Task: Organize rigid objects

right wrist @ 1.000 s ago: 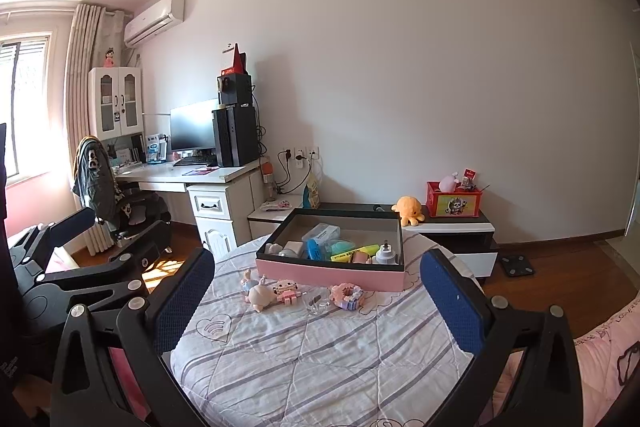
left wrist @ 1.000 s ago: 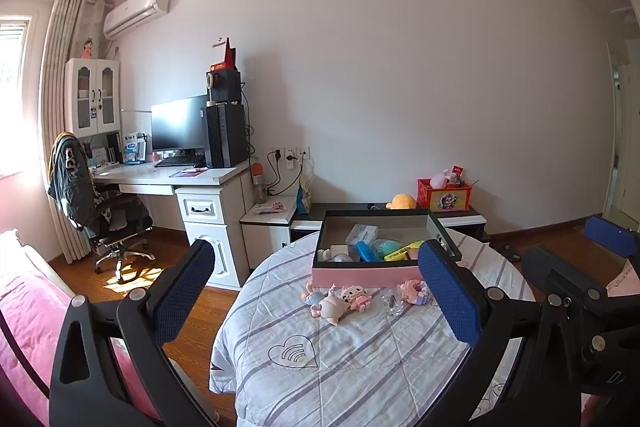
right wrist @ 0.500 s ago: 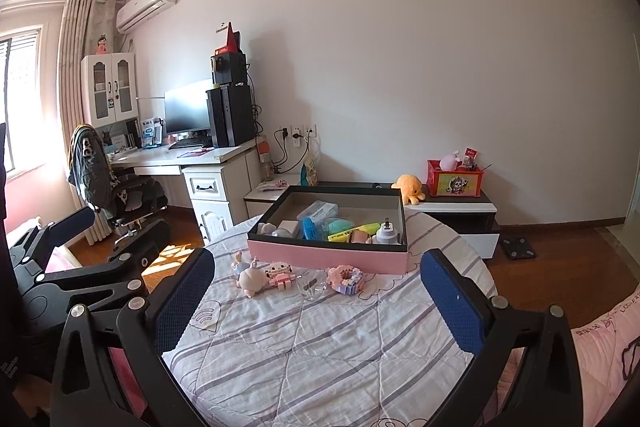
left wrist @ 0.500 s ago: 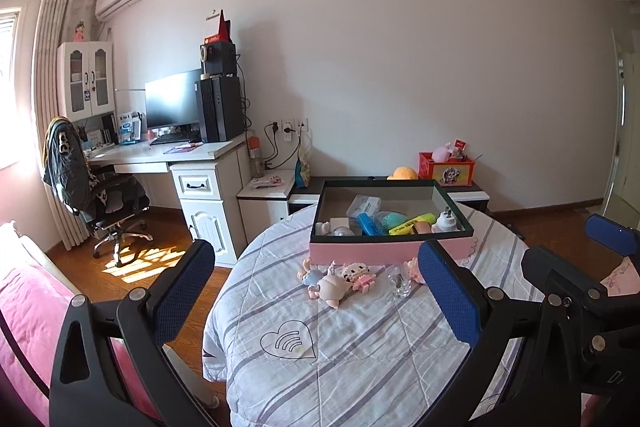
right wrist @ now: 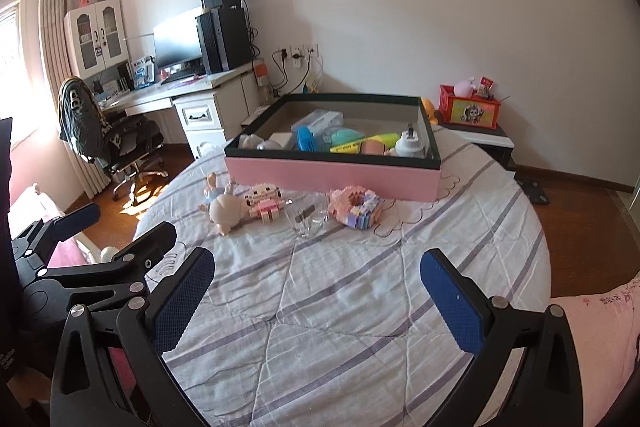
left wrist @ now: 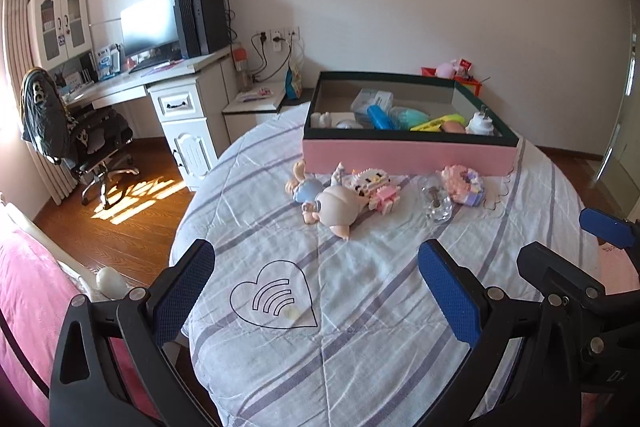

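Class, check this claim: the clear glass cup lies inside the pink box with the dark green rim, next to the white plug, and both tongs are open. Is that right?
Not quite. The clear glass cup lies on the striped cloth in front of the pink box with the dark green rim, as the right wrist view shows. The white plug is inside, and both tongs are open.

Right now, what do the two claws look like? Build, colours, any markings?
Both match. The left claw and right claw have black plastic frames with triangular cutouts and silver screw heads. Each finger carries a blue pad with fine cross-hatched grip texture. Faint white lettering shows on the frames, too small to read. No cables, hands or sleeves visible.
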A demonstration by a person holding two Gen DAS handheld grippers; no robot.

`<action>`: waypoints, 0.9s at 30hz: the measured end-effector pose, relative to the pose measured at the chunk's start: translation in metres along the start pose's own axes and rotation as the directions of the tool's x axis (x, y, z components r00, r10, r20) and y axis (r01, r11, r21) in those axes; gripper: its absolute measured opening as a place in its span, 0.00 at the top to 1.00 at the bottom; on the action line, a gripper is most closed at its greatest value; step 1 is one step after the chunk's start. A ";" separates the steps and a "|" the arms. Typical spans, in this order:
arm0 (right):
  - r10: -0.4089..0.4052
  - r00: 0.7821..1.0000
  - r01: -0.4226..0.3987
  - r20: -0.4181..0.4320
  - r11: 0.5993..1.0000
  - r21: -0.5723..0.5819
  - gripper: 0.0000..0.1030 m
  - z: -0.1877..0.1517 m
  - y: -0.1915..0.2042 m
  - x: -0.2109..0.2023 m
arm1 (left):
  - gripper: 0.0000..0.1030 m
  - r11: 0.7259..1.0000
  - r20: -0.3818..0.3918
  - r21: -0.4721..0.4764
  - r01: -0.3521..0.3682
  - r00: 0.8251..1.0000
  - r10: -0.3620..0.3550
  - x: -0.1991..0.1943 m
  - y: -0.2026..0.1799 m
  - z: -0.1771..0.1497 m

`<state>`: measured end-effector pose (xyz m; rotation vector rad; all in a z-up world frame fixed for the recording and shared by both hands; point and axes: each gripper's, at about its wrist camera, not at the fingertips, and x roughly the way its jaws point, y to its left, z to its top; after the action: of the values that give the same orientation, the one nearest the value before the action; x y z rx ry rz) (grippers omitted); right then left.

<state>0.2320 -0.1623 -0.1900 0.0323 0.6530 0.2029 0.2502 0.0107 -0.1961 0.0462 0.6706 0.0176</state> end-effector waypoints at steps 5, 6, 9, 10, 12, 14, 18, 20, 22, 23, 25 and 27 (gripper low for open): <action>0.003 0.997 -0.002 -0.083 1.000 0.004 0.00 -0.007 -0.006 0.043 | 0.00 0.999 -0.079 -0.018 0.038 0.996 -0.039 0.041 0.004 -0.006; 0.001 0.995 -0.001 -0.095 1.000 0.004 0.00 -0.007 -0.007 0.050 | 0.00 0.999 -0.097 -0.020 0.044 0.994 -0.046 0.049 0.004 -0.005; -0.012 0.991 0.012 -0.134 1.000 -0.001 0.00 -0.004 -0.010 0.074 | 0.00 0.998 -0.141 -0.014 0.060 0.988 -0.061 0.073 0.004 0.000; -0.017 0.990 0.017 -0.143 1.000 -0.003 0.00 -0.003 -0.012 0.080 | 0.00 0.998 -0.152 -0.007 0.067 0.986 -0.067 0.081 0.003 0.003; -0.022 0.987 0.022 -0.159 1.000 -0.001 0.00 0.000 -0.016 0.092 | 0.00 0.998 -0.168 0.004 0.067 0.984 -0.065 0.095 0.004 0.008; -0.026 0.985 0.028 -0.170 1.000 0.009 0.00 0.003 -0.022 0.101 | 0.00 0.998 -0.181 0.007 0.061 0.982 -0.059 0.108 0.005 0.014; -0.036 0.981 0.040 -0.191 0.999 0.019 0.00 0.012 -0.035 0.116 | 0.00 0.998 -0.197 0.022 0.053 0.979 -0.048 0.127 0.008 0.027; -0.052 0.979 0.057 -0.199 0.998 0.020 0.00 0.018 -0.042 0.124 | 0.00 0.997 -0.223 0.034 0.068 0.973 -0.058 0.137 0.007 0.030; -0.058 0.979 0.064 -0.196 0.998 0.028 0.00 0.025 -0.048 0.130 | 0.00 0.995 -0.251 0.024 0.092 0.964 -0.083 0.146 0.008 0.031; -0.035 0.979 0.041 -0.201 0.999 0.028 0.00 0.029 -0.049 0.133 | 0.01 0.995 -0.244 0.017 0.099 0.965 -0.092 0.147 0.008 0.032; 0.036 0.980 -0.032 -0.197 0.999 0.025 0.00 0.035 -0.047 0.138 | 0.05 0.991 -0.234 0.004 0.131 0.964 -0.127 0.146 0.010 0.033; 0.033 0.976 -0.035 -0.215 0.999 -0.003 0.00 0.040 -0.042 0.142 | 0.24 0.987 -0.211 -0.010 0.163 0.964 -0.161 0.142 0.011 0.033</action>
<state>0.3737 -0.1745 -0.2471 0.0152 0.8677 0.2436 0.3820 0.0254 -0.2576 -0.0034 0.8853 -0.1393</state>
